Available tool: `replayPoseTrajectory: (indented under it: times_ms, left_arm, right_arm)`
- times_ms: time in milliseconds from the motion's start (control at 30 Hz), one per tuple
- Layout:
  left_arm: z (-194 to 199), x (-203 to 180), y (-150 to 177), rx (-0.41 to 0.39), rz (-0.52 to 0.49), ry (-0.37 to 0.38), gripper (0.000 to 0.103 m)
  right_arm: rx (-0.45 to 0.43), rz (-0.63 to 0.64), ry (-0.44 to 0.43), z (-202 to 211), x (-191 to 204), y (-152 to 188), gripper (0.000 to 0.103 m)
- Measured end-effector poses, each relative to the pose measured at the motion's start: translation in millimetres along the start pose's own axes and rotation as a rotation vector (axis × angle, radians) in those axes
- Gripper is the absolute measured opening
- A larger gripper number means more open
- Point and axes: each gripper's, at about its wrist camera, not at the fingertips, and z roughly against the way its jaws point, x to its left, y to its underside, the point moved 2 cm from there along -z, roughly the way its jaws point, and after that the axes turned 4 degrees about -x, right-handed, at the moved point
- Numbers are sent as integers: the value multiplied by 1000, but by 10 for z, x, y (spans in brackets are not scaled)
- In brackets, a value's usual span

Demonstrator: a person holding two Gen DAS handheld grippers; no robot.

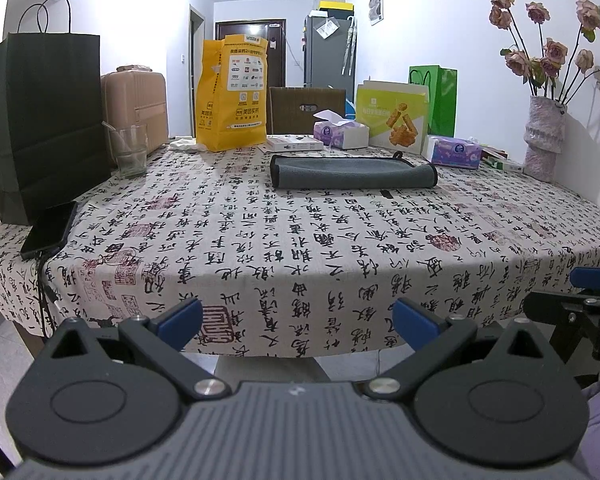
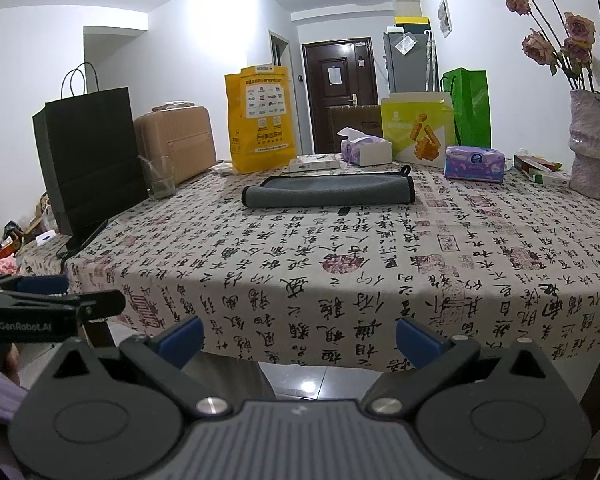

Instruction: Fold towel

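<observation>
A grey towel with black trim (image 1: 352, 172) lies folded flat on the far middle of the table, with a small loop at its back edge. It also shows in the right wrist view (image 2: 328, 191). My left gripper (image 1: 296, 320) is open and empty, held at the table's near edge, far from the towel. My right gripper (image 2: 298, 338) is open and empty, also back at the near edge. Each gripper shows at the side of the other's view.
The table has a calligraphy-print cloth (image 1: 300, 240). A black paper bag (image 1: 44, 120), phone (image 1: 50, 228) and glass (image 1: 130, 152) stand at left. A yellow bag (image 1: 232, 92), tissue boxes (image 1: 342, 130), snack box (image 1: 392, 118) and flower vase (image 1: 544, 140) line the back.
</observation>
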Motion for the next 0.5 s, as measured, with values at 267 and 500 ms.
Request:
replayPoseTrajectory:
  times_ms: [267,500]
  left_arm:
    - [2,0,3,0,0,0,103]
    - [3,-1,2,-2,-1,-2,103]
  right_arm:
    - [1,0,1,-1,2,-2,103]
    - [-3,2,1,6,2,-3,103]
